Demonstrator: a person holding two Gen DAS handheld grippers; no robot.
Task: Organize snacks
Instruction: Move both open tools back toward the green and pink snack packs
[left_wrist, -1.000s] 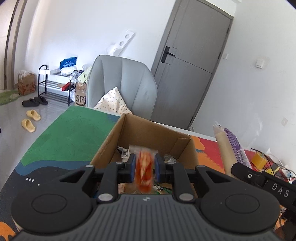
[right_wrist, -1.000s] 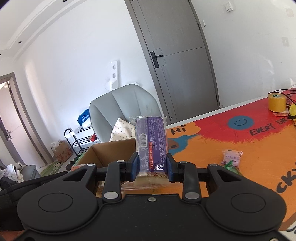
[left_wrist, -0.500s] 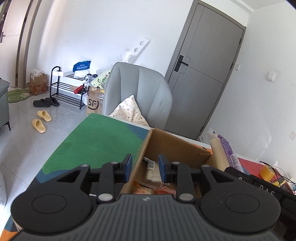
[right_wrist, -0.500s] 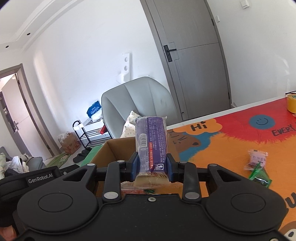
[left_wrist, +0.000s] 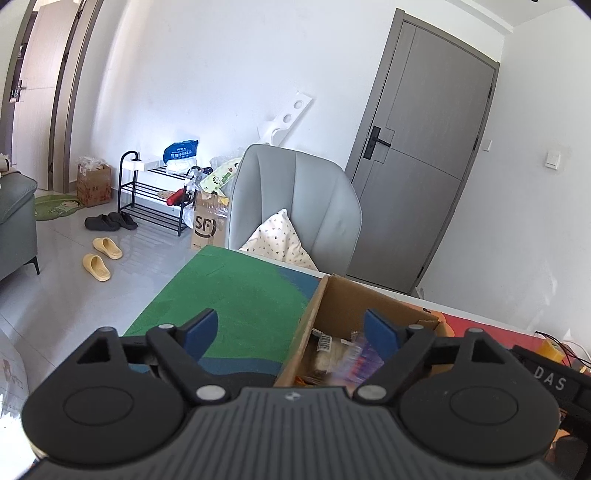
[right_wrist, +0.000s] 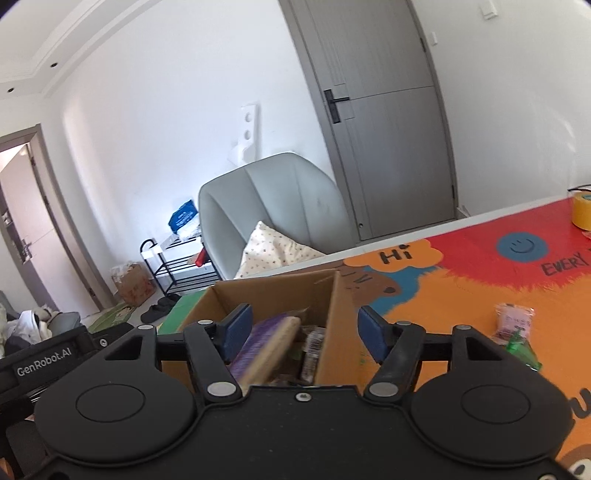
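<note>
An open cardboard box (left_wrist: 334, 295) (right_wrist: 332, 295) with several snack packs inside stands on the colourful table mat. My left gripper (left_wrist: 291, 330) hovers over the box's left wall, its jaws opening wide with nothing between them. My right gripper (right_wrist: 303, 330) is above the box, jaws opening. The purple biscuit pack (right_wrist: 266, 345) is blurred, tilted and free of the pads, dropping into the box; the same pack (left_wrist: 356, 360) shows as a blur in the left wrist view. A pink snack packet (right_wrist: 514, 322) and a green one (right_wrist: 522, 350) lie on the mat to the right.
A grey chair (left_wrist: 295, 206) with a dotted cushion (left_wrist: 279, 240) stands behind the table. A yellow tape roll (right_wrist: 581, 210) sits at the far right. The other gripper's body (right_wrist: 48, 360) is at the left. A shoe rack (left_wrist: 151, 195) and slippers are on the floor.
Both grippers opened. The left one let go of the orange snack into the box; the right one released the purple biscuit pack, which now tips into the box.
</note>
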